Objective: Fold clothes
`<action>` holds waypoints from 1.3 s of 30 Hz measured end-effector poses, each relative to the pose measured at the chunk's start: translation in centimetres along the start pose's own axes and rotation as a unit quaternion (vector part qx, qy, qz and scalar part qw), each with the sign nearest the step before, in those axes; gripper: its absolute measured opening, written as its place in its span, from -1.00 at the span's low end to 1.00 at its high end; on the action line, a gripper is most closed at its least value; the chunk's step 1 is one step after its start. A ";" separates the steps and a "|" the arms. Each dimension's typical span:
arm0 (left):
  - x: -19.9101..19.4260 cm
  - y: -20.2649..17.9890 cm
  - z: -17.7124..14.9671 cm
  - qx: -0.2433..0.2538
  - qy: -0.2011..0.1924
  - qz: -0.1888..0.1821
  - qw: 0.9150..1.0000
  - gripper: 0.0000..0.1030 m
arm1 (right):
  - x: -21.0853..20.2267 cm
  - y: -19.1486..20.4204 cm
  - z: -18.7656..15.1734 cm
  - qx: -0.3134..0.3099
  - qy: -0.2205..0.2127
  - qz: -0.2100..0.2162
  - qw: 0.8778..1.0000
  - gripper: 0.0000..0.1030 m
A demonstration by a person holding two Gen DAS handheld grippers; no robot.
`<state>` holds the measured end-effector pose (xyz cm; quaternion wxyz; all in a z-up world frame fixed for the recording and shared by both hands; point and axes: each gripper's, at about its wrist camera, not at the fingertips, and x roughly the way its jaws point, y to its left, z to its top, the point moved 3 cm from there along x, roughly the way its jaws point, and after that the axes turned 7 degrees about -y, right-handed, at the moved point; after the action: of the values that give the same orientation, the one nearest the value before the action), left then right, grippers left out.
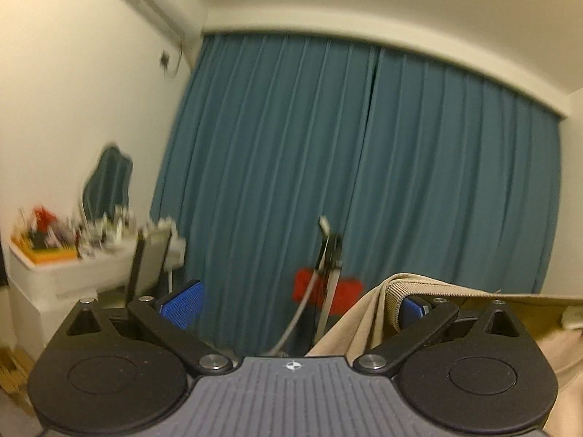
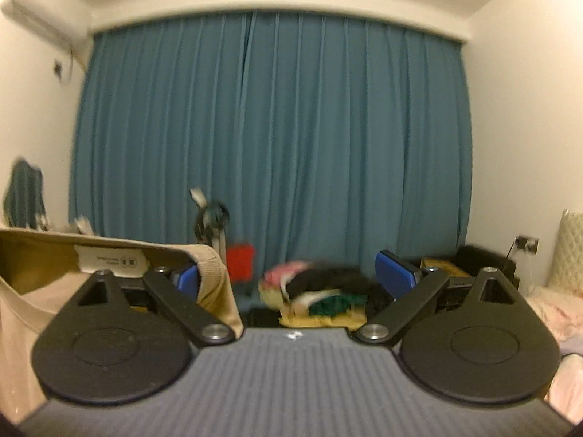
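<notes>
Two handheld grippers face a wall of teal curtains (image 2: 273,138). The left gripper (image 1: 302,309) has its blue-padded fingers spread wide. A beige garment (image 1: 368,313) is draped over its right finger only, the ribbed hem hooked around that pad, so the fabric hangs from it unpinched. The right gripper (image 2: 302,280) is also spread wide, with the same beige garment (image 2: 215,284) hanging over its left finger alone; a white label (image 2: 109,260) shows inside the cloth. Between the right gripper's fingers, farther off, lies a blurred pile of mixed clothes (image 2: 317,298). A white air conditioner (image 1: 153,3) sits high on the left wall.
</notes>
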<state>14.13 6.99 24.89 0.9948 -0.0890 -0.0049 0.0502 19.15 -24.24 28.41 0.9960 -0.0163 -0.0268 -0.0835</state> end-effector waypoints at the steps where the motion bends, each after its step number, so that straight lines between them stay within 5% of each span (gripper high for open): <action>1: 2.8 -0.2 -2.1 -0.003 0.015 0.004 1.000 1.00 | 2.9 0.5 -1.6 -0.002 0.011 -0.002 1.000 0.87; 11: 35.2 -0.2 -25.8 0.036 0.166 0.035 0.985 1.00 | 29.8 5.2 -23.7 -0.022 0.119 -0.021 0.992 0.86; 15: 45.6 1.8 -36.7 0.069 0.233 0.035 0.969 1.00 | 37.0 6.3 -34.8 -0.022 0.196 -0.021 0.980 0.86; 20: 50.8 3.6 -46.1 0.088 0.342 0.023 0.935 1.00 | 40.9 7.6 -43.5 -0.044 0.314 0.012 0.948 0.85; 25: 52.1 4.2 -46.5 0.133 0.397 -0.011 0.908 1.00 | 40.7 8.0 -43.9 -0.047 0.365 0.048 0.929 0.86; 28: 51.6 4.0 -44.7 0.163 0.399 -0.034 0.901 1.00 | 39.8 8.1 -42.2 -0.045 0.365 0.059 0.928 0.86; 33: 46.5 3.7 -41.0 0.182 0.369 -0.051 0.910 1.00 | 35.5 7.6 -38.1 -0.033 0.333 0.066 0.940 0.86; 39: 35.5 2.3 -36.3 0.176 0.309 -0.046 0.934 1.00 | 26.5 6.3 -34.2 0.016 0.292 0.075 0.953 0.86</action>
<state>49.91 6.38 -11.22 0.9481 0.0766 0.3075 -0.0251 48.08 -23.65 -4.39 0.9640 0.0228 0.2649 -0.0092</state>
